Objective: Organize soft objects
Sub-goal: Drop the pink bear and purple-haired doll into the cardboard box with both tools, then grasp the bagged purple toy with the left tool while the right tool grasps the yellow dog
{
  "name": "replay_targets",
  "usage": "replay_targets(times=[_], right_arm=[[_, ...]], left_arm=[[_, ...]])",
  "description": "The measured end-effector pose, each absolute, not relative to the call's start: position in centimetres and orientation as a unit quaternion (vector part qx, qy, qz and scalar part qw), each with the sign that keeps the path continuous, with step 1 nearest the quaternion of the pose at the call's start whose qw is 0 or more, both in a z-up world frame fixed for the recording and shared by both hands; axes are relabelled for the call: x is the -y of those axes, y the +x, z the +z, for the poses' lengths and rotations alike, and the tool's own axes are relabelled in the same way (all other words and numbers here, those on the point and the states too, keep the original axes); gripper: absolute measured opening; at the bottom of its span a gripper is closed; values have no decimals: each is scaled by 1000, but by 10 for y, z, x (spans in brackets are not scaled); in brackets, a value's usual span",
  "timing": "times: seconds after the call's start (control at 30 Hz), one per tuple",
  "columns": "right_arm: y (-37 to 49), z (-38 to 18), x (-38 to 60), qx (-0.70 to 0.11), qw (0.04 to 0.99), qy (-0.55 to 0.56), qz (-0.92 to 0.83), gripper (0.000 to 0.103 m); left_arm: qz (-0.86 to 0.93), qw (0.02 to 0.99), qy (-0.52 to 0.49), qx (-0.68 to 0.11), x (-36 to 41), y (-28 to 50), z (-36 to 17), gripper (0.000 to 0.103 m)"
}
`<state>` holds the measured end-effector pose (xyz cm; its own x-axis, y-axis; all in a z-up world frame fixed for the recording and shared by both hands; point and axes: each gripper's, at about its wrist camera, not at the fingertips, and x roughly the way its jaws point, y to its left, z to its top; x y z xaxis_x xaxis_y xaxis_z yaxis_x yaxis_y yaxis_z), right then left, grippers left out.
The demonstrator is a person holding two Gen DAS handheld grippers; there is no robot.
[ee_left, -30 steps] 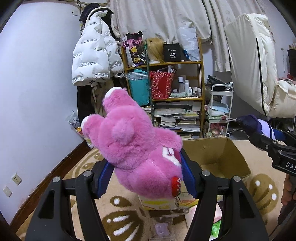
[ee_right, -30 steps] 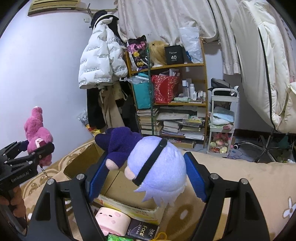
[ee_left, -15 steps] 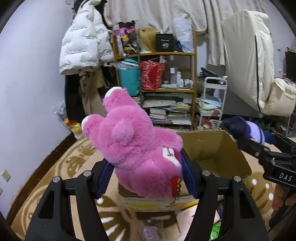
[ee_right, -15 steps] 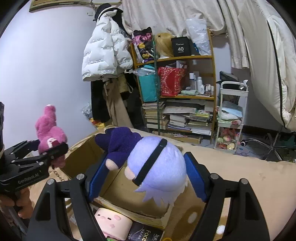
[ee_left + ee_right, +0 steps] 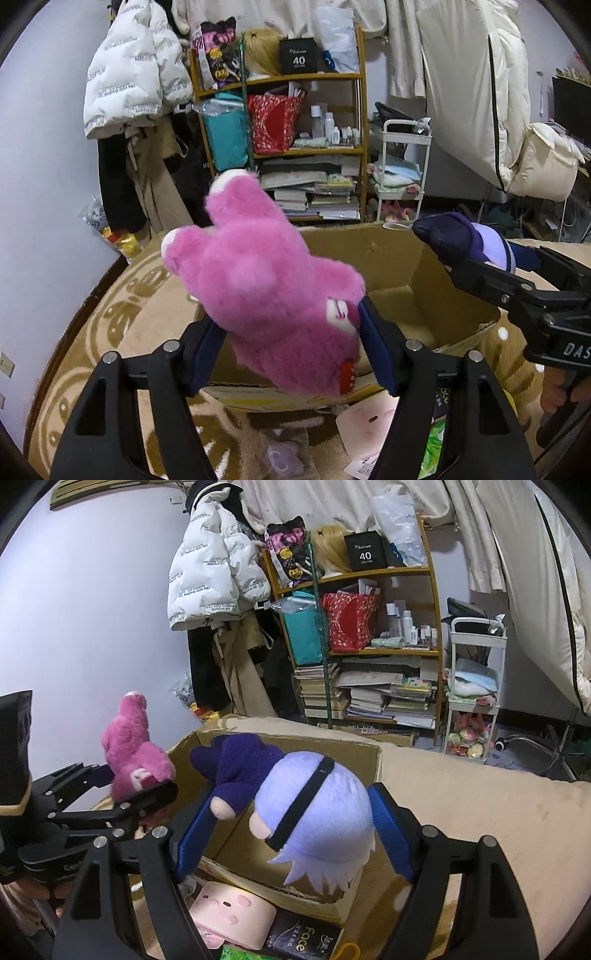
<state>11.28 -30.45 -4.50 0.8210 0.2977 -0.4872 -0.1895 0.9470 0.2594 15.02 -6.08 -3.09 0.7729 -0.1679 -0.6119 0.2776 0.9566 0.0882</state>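
The pink plush bear (image 5: 266, 288) lies tilted and blurred between the blue pads of my left gripper (image 5: 291, 332), whose jaws are opening; both pads still touch its fur. It hangs over the near left edge of the open cardboard box (image 5: 351, 236). My right gripper (image 5: 295, 812) is shut on a lilac-haired doll (image 5: 314, 794) in dark purple with a black band across its face, held over the box (image 5: 288, 738). From the right wrist, the bear (image 5: 136, 760) and left gripper (image 5: 147, 794) show at the left. The doll (image 5: 491, 247) and right gripper (image 5: 480, 266) show in the left wrist view.
A pale pink square plush (image 5: 232, 912) and a black "Face" pack (image 5: 303, 938) lie on the patterned rug (image 5: 129, 314) before the box. Behind stand a crowded wooden shelf (image 5: 369, 646), a white cart (image 5: 472, 686) and a hanging white jacket (image 5: 214, 576).
Both grippers have sunk toward the box and now point more steeply down. The bear has tipped over and blurred in the left jaws. The doll sits unchanged in the right jaws.
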Motion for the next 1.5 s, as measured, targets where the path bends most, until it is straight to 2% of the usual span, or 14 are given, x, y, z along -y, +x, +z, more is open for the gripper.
replay_targets(times=[0.27,0.33,0.43,0.47,0.53,1.5], right_arm=[[113,-49,304,-281,945,98,133,87],[113,-49,304,-284,944,99,134,92],[112,-48,304,-284,945,100,132,94],[112,-48,305,-282,946,100,130,94],[108,-45,305,-277,947,100,130,103],[28,-34,320,-323,935,127,76,103]], left_arm=[[-106,938,85,-319,59,150,-35,85],[-97,938,84,-322,57,149,-35,88],[-86,940,85,-318,54,145,-34,89],[-77,942,89,-313,52,142,-33,92],[-66,945,95,-306,51,139,-31,98],[-41,914,65,-399,15,77,-23,99]])
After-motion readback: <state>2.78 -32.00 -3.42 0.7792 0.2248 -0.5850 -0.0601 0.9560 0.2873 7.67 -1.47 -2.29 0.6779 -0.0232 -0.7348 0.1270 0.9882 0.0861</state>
